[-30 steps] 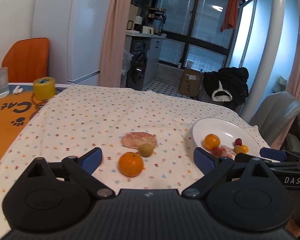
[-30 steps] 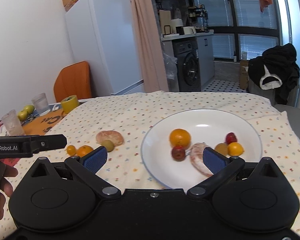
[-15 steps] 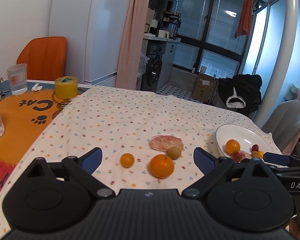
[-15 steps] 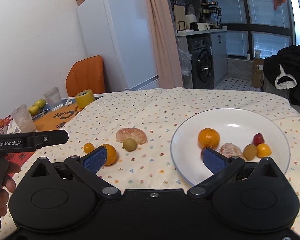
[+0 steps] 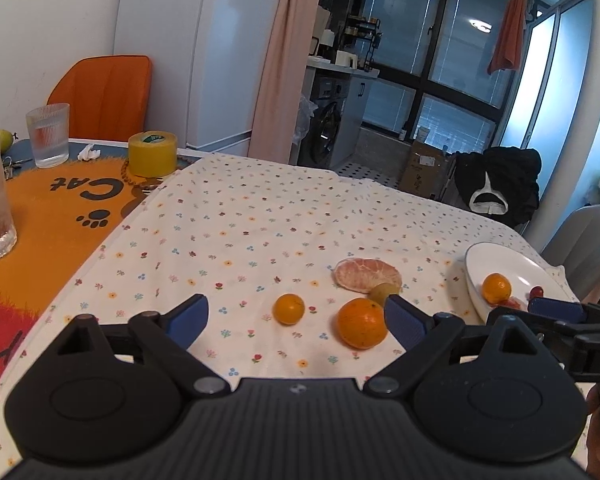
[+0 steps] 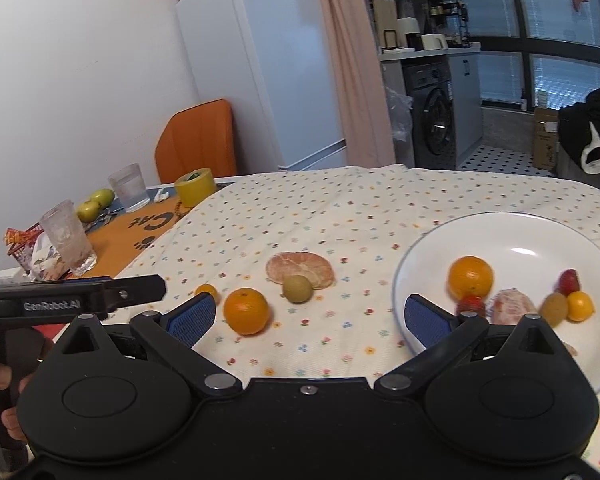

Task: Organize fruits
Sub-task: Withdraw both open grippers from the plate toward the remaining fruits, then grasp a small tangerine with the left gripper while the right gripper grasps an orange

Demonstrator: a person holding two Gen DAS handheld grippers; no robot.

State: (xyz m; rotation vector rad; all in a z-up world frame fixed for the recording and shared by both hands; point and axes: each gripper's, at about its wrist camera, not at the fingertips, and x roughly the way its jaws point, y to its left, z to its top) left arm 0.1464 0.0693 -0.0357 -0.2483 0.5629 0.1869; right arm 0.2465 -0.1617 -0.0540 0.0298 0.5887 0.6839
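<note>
About half done, I judge: six fruits sit on the plate [image 6: 428, 240]; four lie on the worktop [image 5: 260, 216]; left tongs [image 5: 296, 318] and right tongs [image 6: 312, 316] gape empty.

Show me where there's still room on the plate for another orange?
The white plate is bare across its far half and left side, behind the orange. The near right is crowded: strawberries, a peeled segment, a green fruit and a small orange fruit cluster together.
</note>
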